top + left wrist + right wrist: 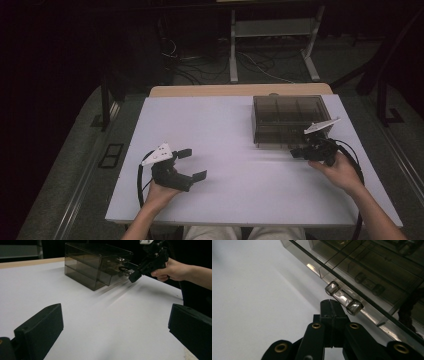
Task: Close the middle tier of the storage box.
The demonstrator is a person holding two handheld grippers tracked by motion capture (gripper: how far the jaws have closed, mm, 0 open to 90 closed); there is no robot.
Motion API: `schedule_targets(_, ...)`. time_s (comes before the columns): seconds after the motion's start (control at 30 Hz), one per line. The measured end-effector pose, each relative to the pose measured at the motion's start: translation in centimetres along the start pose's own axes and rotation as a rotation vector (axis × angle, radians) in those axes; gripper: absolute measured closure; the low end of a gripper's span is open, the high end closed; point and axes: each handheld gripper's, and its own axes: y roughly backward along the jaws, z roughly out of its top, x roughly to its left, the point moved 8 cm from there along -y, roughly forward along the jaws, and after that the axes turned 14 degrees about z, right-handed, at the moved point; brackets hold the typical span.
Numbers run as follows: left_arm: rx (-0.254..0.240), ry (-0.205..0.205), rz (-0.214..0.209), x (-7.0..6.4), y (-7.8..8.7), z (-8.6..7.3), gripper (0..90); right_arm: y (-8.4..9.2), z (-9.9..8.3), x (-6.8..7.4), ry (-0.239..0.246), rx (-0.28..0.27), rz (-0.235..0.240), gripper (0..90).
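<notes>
1. High view: smoky plastic drawer box [287, 120] stood at far right of the white table [225, 150], and the right gripper [300, 151] was at its front side.
2. Right gripper view: jaws pressed together with nothing between, tips just under the clear drawer handle [343, 298]; cannot tell if touching.
3. Left gripper [192, 164] lay on table near front-left, well apart from box, jaws spread wide and empty.

One drawer box, two grippers, one worktop

A single smoky plastic drawer box [289, 120] sits on one white worktop [225, 150]; one left gripper [191, 164], one right gripper [296, 152].
</notes>
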Motion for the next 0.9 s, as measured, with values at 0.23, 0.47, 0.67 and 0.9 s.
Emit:
schedule_targets(0.23,-0.001,0.001,0.000,0.01,0.01,0.01,0.0,-0.06,0.19,-0.21,-0.001,0.000,-0.004,88.6)
schedule_targets(0.47,0.000,0.001,-0.001,-0.01,0.00,0.00,0.0,-0.11,0.31,-0.41,-0.005,-0.002,-0.009,88.6)
schedule_targets(0.67,-0.001,0.001,-0.001,0.00,0.00,0.01,0.0,-0.14,0.44,-0.59,-0.008,-0.006,-0.011,88.6)
schedule_targets(0.9,-0.001,0.000,-0.001,0.01,0.00,0.01,0.0,-0.20,0.64,-0.88,-0.011,-0.013,-0.014,88.6)
